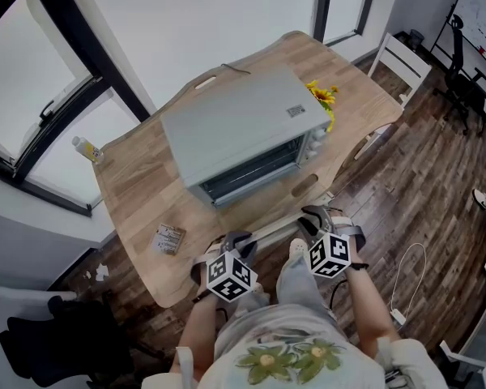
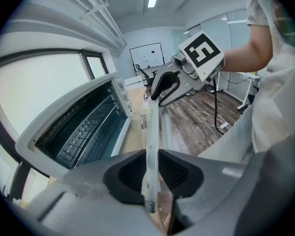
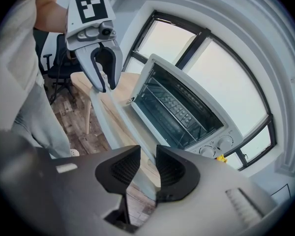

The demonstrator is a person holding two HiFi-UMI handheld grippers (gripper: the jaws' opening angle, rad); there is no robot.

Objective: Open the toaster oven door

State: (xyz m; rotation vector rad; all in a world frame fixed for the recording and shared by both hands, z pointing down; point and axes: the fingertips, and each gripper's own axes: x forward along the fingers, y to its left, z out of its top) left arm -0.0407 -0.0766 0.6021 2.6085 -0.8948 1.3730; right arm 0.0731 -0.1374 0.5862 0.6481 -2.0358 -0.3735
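Room and table: daylit room with big windows and dark plank flooring; a pale wooden table (image 1: 138, 185) carries the toaster oven (image 1: 235, 120), which lies ahead of both sets of fingers.
Door: already swung down toward the person, so the oven cavity (image 2: 83, 127) and its wire rack stand exposed beyond the fingers.
Handle: the pale handle (image 2: 151, 132) along the door's free edge runs crosswise from one gripper to the other.
Left gripper: the left gripper (image 2: 150, 154) has its fingers (image 2: 128, 173) clamped on the handle, which rises out from between them toward the other gripper.
Right gripper: the right gripper (image 3: 147, 154) has its fingers (image 3: 174, 168) drawn in around the same handle, and they seem to pinch it, though a sliver of gap shows.
Why two grips: one hold near each end probably keeps the door level and stops it dropping on its hinge.
Why this height: both grippers sit low, off the table's near edge, because that is where the lowered door's rim ends up.
Stage: opening looks essentially done; judging by the door's angle, only letting go remains.
Risk: releasing one side first may let the door sag or twist.
Beyond the fingers: knobs (image 3: 219, 144) beside the cavity, yellow flowers (image 1: 322, 96) past the oven.
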